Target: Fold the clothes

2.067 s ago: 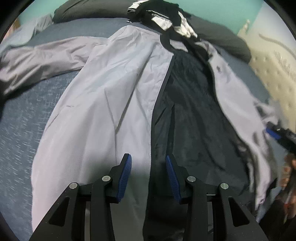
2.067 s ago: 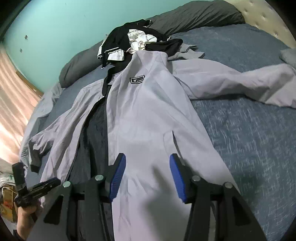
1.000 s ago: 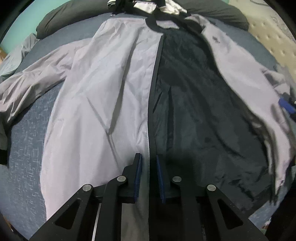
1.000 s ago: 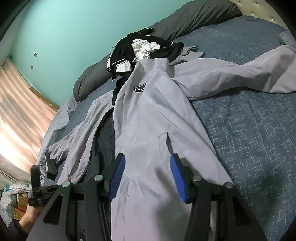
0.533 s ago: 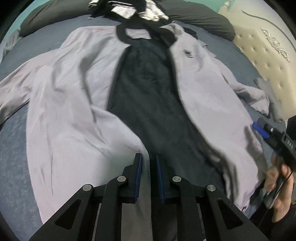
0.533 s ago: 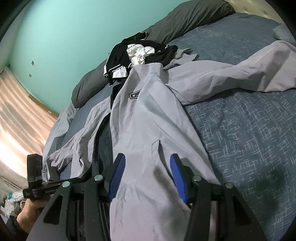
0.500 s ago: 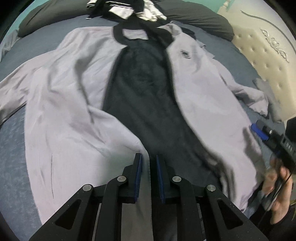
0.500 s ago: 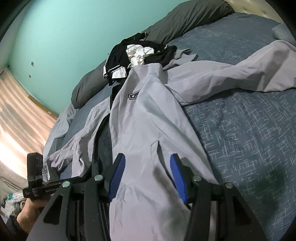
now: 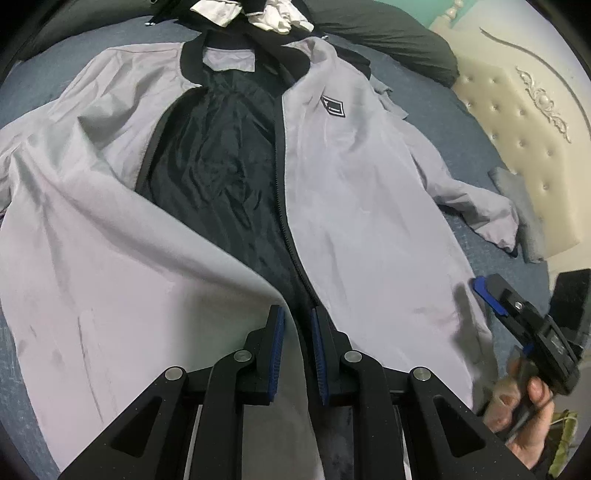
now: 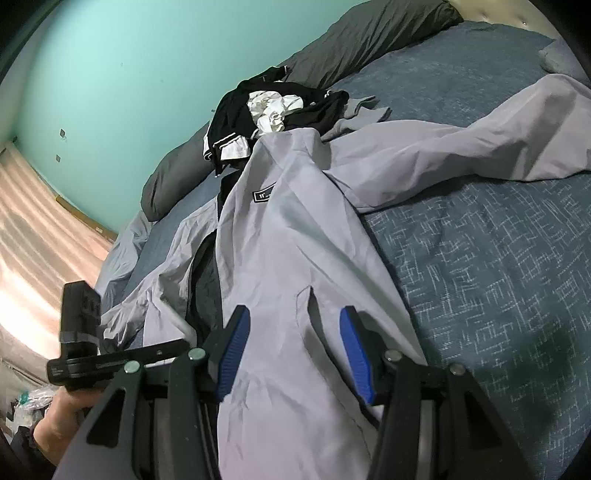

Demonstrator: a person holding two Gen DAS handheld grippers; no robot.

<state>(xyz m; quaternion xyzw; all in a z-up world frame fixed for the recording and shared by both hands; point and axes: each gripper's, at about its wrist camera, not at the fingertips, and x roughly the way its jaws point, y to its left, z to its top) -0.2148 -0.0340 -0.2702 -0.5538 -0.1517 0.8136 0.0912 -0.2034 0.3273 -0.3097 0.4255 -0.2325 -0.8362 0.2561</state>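
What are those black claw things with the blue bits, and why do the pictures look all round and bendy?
Those claws are grabbers that a person holds, one in each hand. Each grabber carries a small camera with a very wide lens, which bends the picture into a round shape. One picture looks along the left gripper, the other along the right gripper. The blue bits are its soft pads.

On the bed lies a grey jacket, spread open so you see its dark lining. Behind it sits a pile of black and white clothes, beside grey pillows.

The left gripper is nearly shut, pinching the jacket's front edge near the hem. The right gripper is open above the jacket, holding nothing.
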